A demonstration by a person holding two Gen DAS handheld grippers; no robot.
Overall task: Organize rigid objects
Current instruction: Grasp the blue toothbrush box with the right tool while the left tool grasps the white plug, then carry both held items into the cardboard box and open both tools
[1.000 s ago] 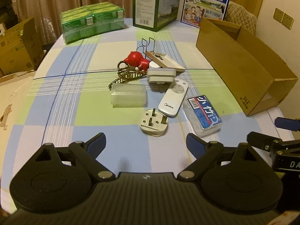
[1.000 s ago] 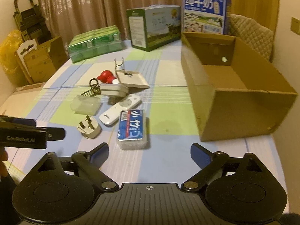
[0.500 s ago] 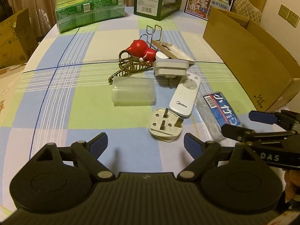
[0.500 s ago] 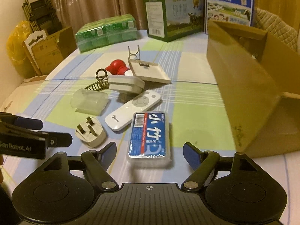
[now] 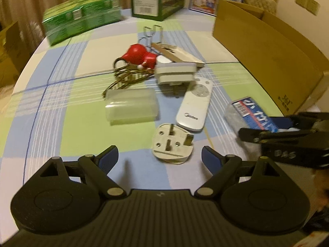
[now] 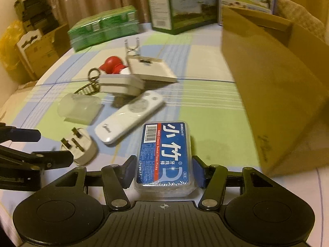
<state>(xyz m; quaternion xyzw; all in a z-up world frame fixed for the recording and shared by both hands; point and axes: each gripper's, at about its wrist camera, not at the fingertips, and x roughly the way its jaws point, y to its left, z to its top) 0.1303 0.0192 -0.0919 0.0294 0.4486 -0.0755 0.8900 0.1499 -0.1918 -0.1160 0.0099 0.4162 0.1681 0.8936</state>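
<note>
The floss pick box [image 6: 164, 154] sits between your right claw's [image 6: 162, 171] closing jaws, not yet clamped; your left claw [image 5: 159, 158] gapes just short of the plug [image 5: 172, 143].

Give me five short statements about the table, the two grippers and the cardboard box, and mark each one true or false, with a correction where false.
1. The floss pick box lies between the fingers of the right gripper. True; its jaws are closing on it.
2. The left gripper is clamped on the white plug. False: its jaws stand wide apart and the plug lies on the table just ahead of them.
3. The white remote lies inside the cardboard box. False: it lies on the checked tablecloth, beside the floss pick box.
4. The plug lies with its prongs facing up. True.
5. The clear plastic case stands on top of the remote. False: it lies on the cloth, apart from it.
</note>
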